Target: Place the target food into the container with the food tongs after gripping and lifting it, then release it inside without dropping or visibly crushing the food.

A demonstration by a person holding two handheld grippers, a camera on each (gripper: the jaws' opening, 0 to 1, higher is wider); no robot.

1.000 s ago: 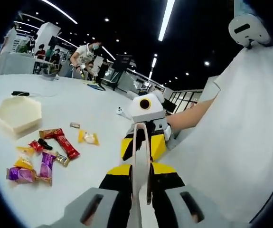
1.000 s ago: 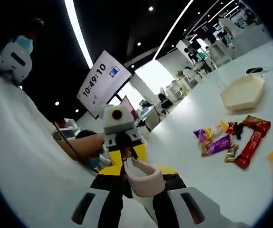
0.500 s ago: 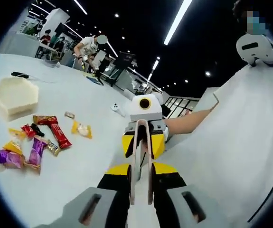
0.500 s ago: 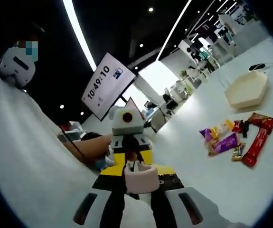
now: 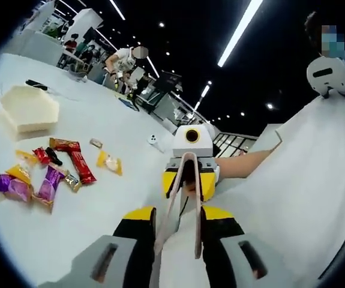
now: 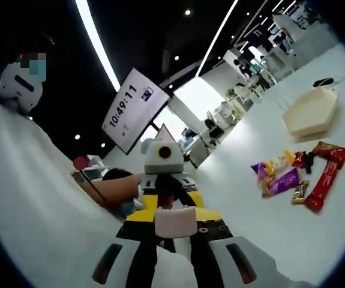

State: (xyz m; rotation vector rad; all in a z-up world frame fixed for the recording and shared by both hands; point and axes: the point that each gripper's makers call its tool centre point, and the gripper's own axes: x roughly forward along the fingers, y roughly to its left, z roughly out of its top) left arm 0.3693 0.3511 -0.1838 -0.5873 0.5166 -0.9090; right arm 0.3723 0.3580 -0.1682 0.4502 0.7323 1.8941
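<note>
Tongs (image 5: 184, 204) wider apart, wrapped snacks (image 5: 46, 174) leftward.

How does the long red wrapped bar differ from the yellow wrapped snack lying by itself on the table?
The red wrapped bar is long, narrow and dark red; the yellow wrapped snack is short, squarish and bright yellow. The red bar lies at the edge of the pile, touching other wrapped candies; the yellow snack sits apart with bare white table around it. Both lie flat on the table, outside the hexagonal cream container.
</note>
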